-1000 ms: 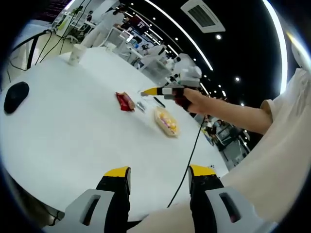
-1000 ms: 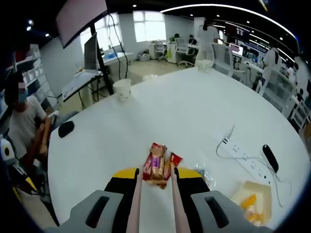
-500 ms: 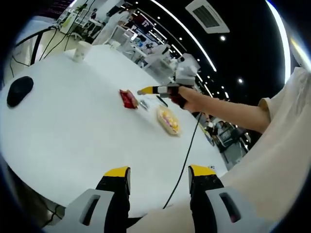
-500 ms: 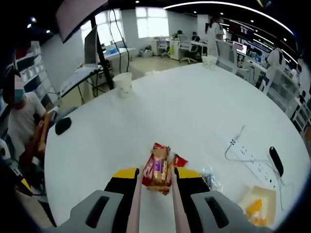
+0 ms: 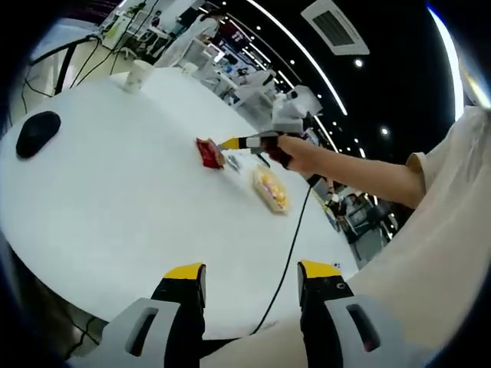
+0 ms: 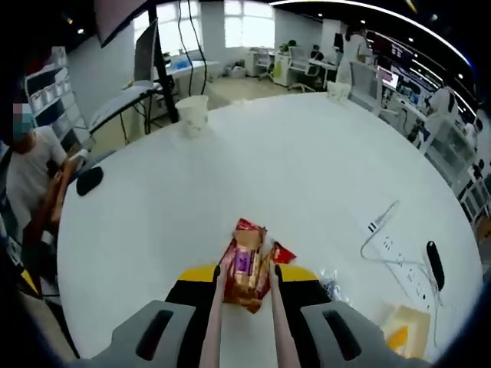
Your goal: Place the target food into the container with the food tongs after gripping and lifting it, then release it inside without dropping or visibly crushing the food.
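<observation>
A red and purple snack packet (image 6: 245,263) sits between the tips of the pink food tongs (image 6: 212,322). My right gripper (image 6: 246,277) is shut on the tongs, whose arms run up between its yellow-tipped jaws. I cannot tell whether the packet rests on the white table (image 6: 307,169) or is off it. In the left gripper view, a hand holds the right gripper (image 5: 257,142) with its tip at the red packet (image 5: 209,152). The pale container (image 5: 270,189) with yellow food lies just beyond, and also shows as the container (image 6: 403,337). My left gripper (image 5: 252,274) hangs open over the table's near edge.
A paper cup (image 6: 192,115), a black mouse (image 6: 88,180), a white power strip (image 6: 387,245) and a clear wrapper (image 6: 334,280) lie on the table. A cable (image 5: 288,257) trails from the hand. A person (image 6: 31,184) sits at the table's left side.
The right gripper has moved forward, so the tongs' tips now stand around the packet instead of short of it. The left gripper stays open; its view has only shifted slightly.
</observation>
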A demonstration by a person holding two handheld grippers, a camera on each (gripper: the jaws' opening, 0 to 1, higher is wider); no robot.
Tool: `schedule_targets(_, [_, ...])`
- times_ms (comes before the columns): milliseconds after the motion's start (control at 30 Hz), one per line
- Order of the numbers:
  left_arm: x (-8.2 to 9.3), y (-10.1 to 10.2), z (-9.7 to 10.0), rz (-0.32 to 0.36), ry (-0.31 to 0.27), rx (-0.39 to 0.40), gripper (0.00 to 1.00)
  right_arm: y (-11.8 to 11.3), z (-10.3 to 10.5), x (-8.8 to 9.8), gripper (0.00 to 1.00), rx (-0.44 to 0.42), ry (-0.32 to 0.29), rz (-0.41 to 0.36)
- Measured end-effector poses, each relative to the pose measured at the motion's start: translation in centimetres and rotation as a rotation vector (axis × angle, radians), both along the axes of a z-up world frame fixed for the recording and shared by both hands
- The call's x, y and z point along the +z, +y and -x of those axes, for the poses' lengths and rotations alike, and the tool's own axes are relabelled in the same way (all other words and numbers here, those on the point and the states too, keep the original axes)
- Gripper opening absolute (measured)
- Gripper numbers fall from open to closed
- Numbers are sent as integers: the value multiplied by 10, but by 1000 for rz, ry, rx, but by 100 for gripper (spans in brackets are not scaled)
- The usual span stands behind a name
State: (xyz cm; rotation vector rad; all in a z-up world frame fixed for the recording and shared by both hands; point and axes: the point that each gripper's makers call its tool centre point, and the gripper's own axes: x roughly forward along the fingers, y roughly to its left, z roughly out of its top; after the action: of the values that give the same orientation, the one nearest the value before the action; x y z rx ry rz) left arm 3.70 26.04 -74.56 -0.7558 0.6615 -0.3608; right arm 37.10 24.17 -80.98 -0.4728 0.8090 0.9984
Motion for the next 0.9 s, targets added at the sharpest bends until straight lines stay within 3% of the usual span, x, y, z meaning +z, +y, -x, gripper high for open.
schedule_targets(333, [-3, 2, 3, 2, 9, 20, 47, 6, 0, -8, 27, 9, 6, 15])
schedule_targets(433, [-3, 5, 3, 0, 8, 34, 48, 6, -4, -17, 25, 51, -43, 76])
schedule_targets(900, [-6, 8, 3, 1, 15, 44, 47, 8, -5, -22, 22, 21, -13, 30])
